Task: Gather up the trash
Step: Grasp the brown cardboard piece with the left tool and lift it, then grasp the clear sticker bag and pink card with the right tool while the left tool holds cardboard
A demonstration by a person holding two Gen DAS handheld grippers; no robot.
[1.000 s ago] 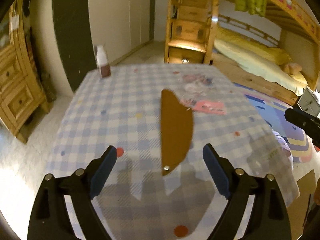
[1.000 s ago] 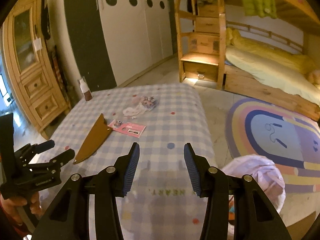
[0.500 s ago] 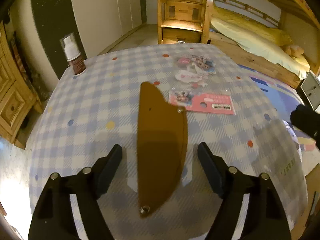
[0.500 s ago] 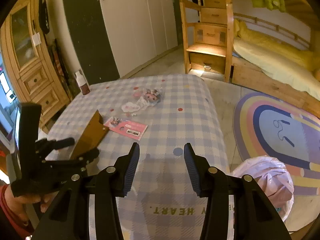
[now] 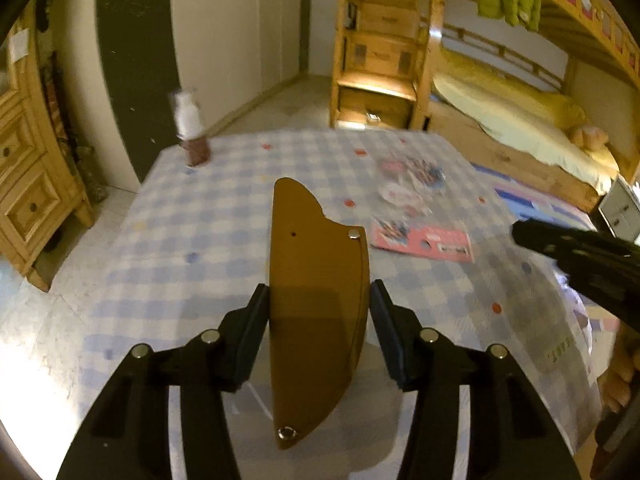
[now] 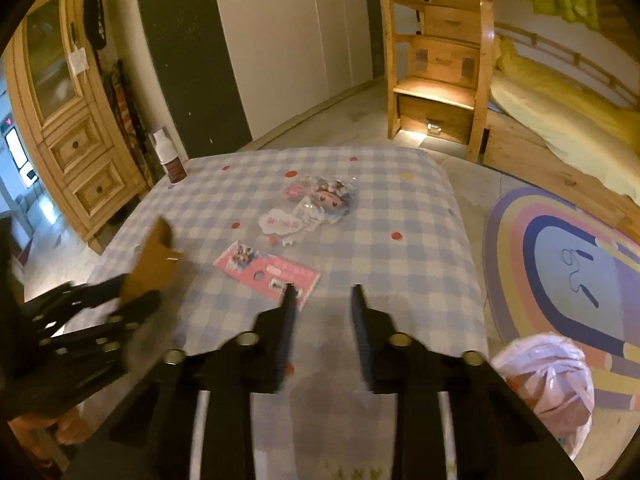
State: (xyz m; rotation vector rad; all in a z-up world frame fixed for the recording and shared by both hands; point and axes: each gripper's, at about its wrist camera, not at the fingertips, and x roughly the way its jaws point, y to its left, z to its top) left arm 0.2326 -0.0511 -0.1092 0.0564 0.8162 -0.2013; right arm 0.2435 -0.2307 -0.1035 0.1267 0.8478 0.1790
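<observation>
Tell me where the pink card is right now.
The pink card lies flat on the checked tablecloth, just ahead of the right gripper, right of the brown sheath and nearer than the sticker packets.

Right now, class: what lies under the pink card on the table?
The pink card lies flat on the checked tablecloth. Whatever sits beneath the card itself is covered.

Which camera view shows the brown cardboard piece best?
The left wrist view: the brown cardboard piece fills the centre, whole, between the left gripper fingers. The right wrist view shows only its blurred far end at the left edge.
</observation>
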